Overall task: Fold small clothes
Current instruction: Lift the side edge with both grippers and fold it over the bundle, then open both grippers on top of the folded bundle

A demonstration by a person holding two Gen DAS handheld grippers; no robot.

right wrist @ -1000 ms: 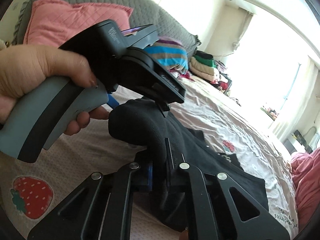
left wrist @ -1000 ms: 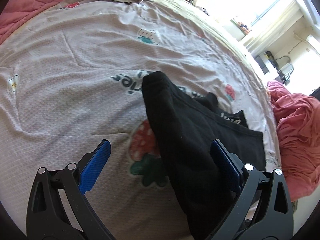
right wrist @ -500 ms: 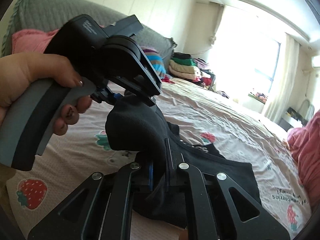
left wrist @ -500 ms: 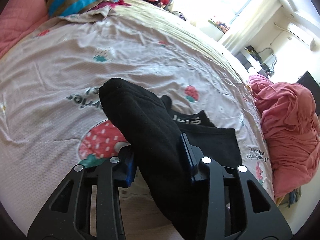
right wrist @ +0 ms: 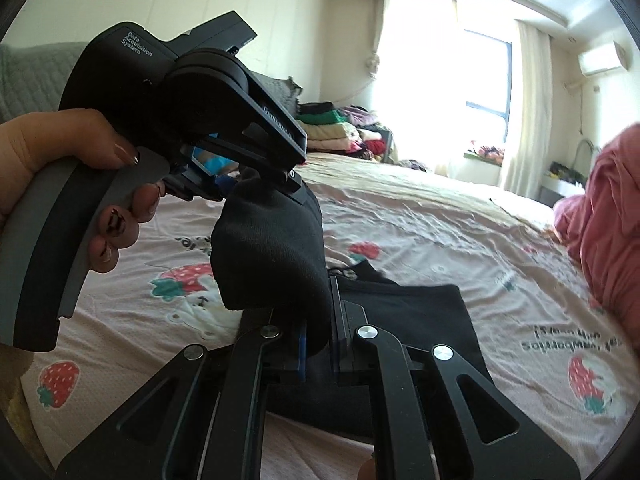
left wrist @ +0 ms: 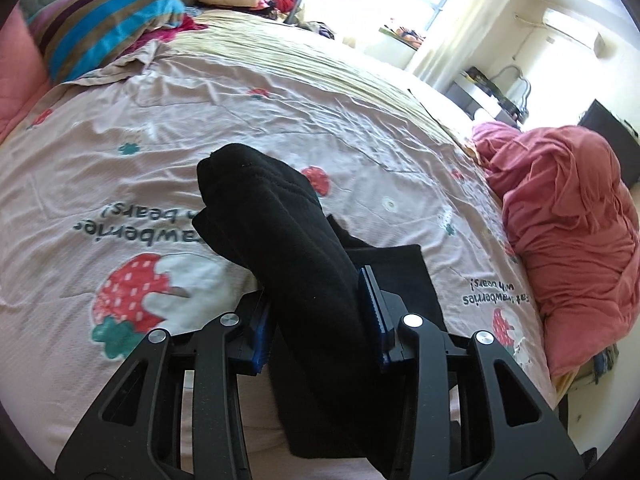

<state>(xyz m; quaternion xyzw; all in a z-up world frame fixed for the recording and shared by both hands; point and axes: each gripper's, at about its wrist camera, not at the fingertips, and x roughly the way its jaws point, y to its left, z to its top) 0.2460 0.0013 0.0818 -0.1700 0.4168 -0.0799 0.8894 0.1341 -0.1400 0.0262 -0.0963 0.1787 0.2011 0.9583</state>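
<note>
Left wrist view: a black garment (left wrist: 296,264) is clamped by the left gripper (left wrist: 316,300) above the strawberry-print bedsheet (left wrist: 280,120) — its other fold is pinched by the right gripper (right wrist: 318,320).

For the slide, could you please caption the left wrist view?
Left claw shut on a bunched black garment, lifted above the strawberry-print bedsheet.

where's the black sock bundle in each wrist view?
Left wrist: black knit sock bundle, centre, rising from between the left gripper's blue pads.
Right wrist: same bundle, centre-left, clamped in the right gripper.
Shared landmark: crumpled pink-red blanket, right edge of both.
</note>
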